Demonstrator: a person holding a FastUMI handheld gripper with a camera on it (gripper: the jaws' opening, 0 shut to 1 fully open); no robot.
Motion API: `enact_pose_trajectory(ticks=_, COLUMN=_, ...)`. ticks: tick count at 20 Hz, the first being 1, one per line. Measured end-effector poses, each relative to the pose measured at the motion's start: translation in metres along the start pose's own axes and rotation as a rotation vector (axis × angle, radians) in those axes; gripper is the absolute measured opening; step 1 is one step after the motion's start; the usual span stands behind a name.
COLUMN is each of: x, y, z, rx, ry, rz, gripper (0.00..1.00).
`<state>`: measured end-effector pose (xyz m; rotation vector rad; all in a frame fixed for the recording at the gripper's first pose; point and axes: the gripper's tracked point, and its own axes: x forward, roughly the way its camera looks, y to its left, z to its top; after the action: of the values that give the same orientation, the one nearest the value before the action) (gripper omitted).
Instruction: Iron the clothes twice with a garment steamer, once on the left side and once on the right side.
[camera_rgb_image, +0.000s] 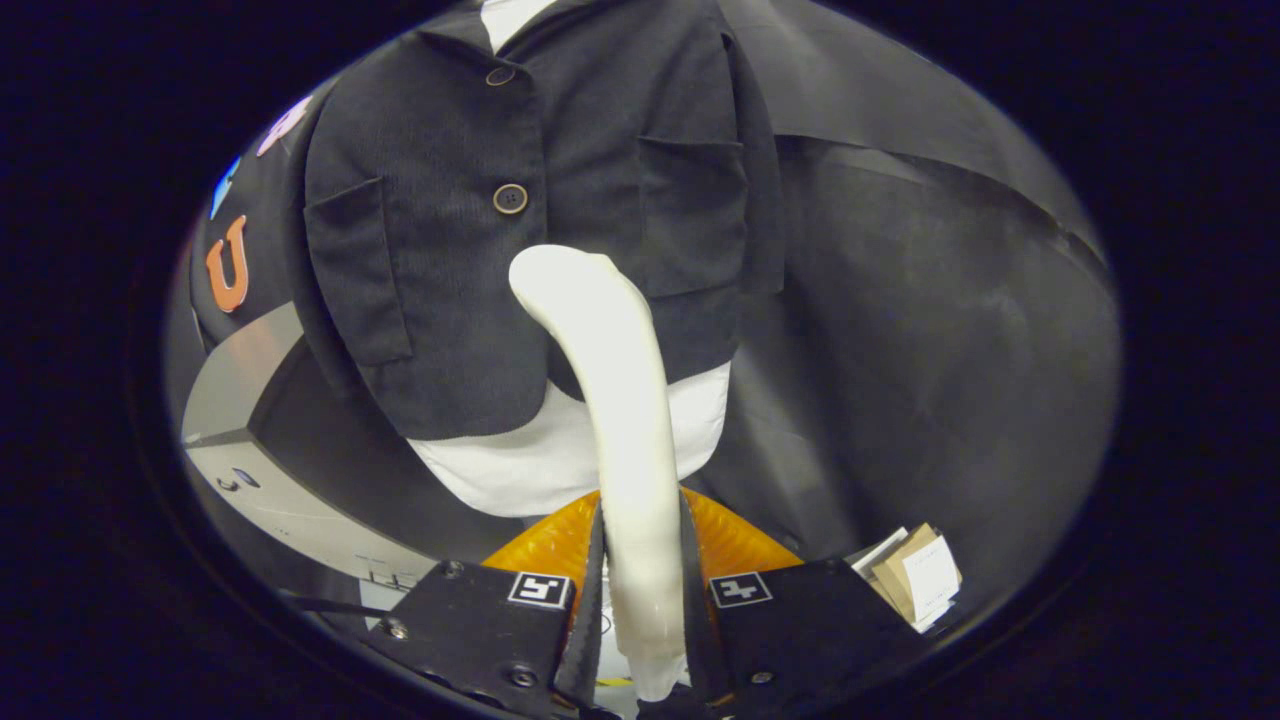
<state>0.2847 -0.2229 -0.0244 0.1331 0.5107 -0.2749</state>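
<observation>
Gripper (642, 590): both fingers clamped on white garment steamer (625, 420) handle. Steamer: extends to 12 o'clock, head against dark jacket (520, 230) front, below lower button (510, 198). White shirt (540, 465) hem beneath jacket. Cardboard boxes (915, 578): 3 o'clock.
</observation>
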Motion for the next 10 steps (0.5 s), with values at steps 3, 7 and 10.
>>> enact_pose_trajectory(ticks=3, x=0.003, y=-0.005, z=-0.002, rx=-0.009, ry=-0.005, rz=0.021, gripper=0.38)
enact_pose_trajectory(ticks=7, x=0.004, y=-0.011, z=0.003, rx=-0.010, ry=-0.007, rz=0.065, gripper=0.37)
enact_pose_trajectory(ticks=10, x=0.008, y=-0.018, z=0.006, rx=-0.021, ry=-0.006, rz=0.101, gripper=0.37)
